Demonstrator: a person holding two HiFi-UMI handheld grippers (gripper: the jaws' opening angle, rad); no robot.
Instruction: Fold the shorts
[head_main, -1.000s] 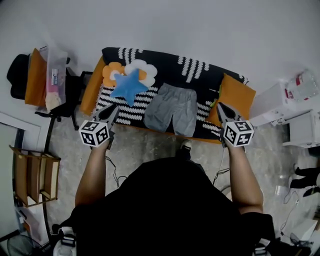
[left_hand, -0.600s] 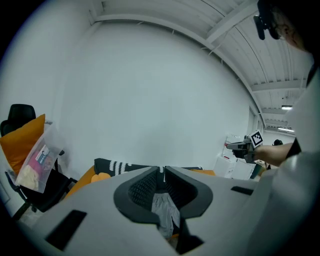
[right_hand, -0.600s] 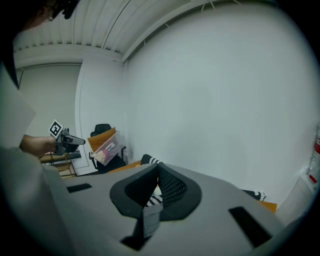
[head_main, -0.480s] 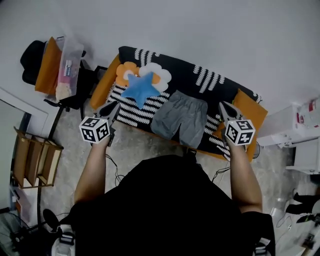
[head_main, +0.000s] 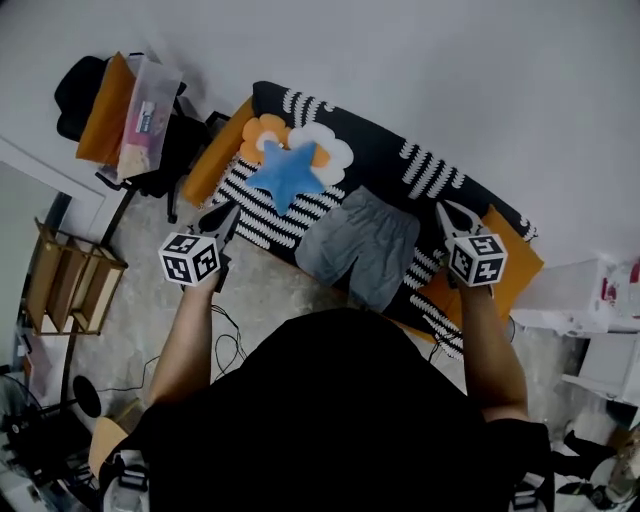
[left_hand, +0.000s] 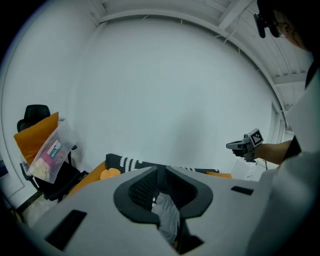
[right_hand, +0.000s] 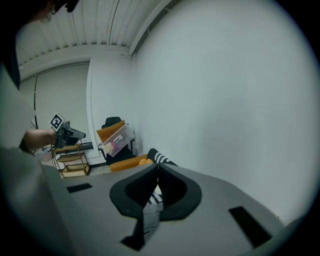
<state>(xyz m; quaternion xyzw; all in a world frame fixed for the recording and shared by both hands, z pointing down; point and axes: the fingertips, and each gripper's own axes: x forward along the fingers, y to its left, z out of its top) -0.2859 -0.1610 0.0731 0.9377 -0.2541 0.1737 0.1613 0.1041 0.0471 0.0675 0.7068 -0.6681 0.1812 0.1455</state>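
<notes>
Grey shorts (head_main: 360, 245) lie spread flat on a couch with a black-and-white patterned cover (head_main: 400, 160). Neither gripper touches them, and both hang in the air on the near side of the couch. My left gripper (head_main: 228, 210) is shut and empty, to the left of the shorts near the couch's front edge. Shut and empty too, my right gripper (head_main: 440, 207) is just off the shorts' right side. Under the closed left gripper (left_hand: 159, 169) a strip of the shorts (left_hand: 167, 215) shows. The right gripper view has its gripper (right_hand: 158, 165) above the shorts (right_hand: 150, 217).
A blue star pillow (head_main: 288, 175) and a flower cushion (head_main: 310, 145) lie left of the shorts, an orange cushion (head_main: 515, 268) to the right. A chair with a clear bin (head_main: 145, 105) and a wooden shelf (head_main: 70, 290) stand at the left. The wall runs behind the couch.
In the head view the couch has swung to the right and tilted. My right gripper has moved from over the orange cushion to beside the shorts. Both stay shut.
</notes>
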